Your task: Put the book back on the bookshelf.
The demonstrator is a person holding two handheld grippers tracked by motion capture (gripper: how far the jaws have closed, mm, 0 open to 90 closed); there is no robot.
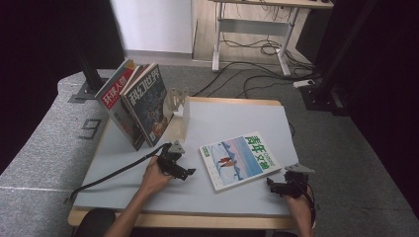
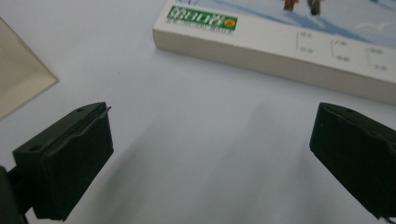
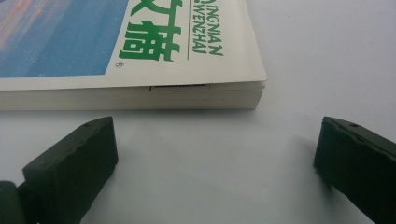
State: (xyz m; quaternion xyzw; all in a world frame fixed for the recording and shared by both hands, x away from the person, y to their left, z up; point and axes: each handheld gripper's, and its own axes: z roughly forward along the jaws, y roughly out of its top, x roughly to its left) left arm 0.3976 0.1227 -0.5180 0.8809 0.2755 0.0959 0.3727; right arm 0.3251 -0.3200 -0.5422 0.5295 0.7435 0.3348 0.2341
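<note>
Magazine (image 1: 240, 160) flat on grey table (image 1: 232, 118), cover up, right of centre, turned at a slant with its spine toward the left hand. Left gripper (image 1: 189, 173) low over the table just left of the magazine, close to the spine but apart from it; jaws spread wide, nothing between them. In the left gripper view: left gripper (image 2: 210, 158) aimed at bare tabletop, magazine (image 2: 299, 46) ahead and slightly right, white spine edge running across the upper part of the view, green label near its end; gap of bare table between jaw tips and spine. Right gripper (image 1: 271, 183) at the near right corner of the magazine, near the table's front edge, likewise not touching. In the right gripper view: right gripper (image 3: 215, 158) released, jaws wide apart, bare table between them; magazine (image 3: 130, 56) directly ahead, page edges facing the jaws, corner lying toward the right jaw side, green characters on the cover visible above. Magazine thus between the two grippers, one at each side, both close and neither in contact. Behind, at the table's far left: two more magazines (image 1: 138, 101) standing tilted, leaning in a clear stand (image 1: 179, 111), well apart from both grippers. Left hand (image 1: 155, 178) wrapped round the left gripper body, cable (image 1: 113, 172) trailing off to the left across the table.
</note>
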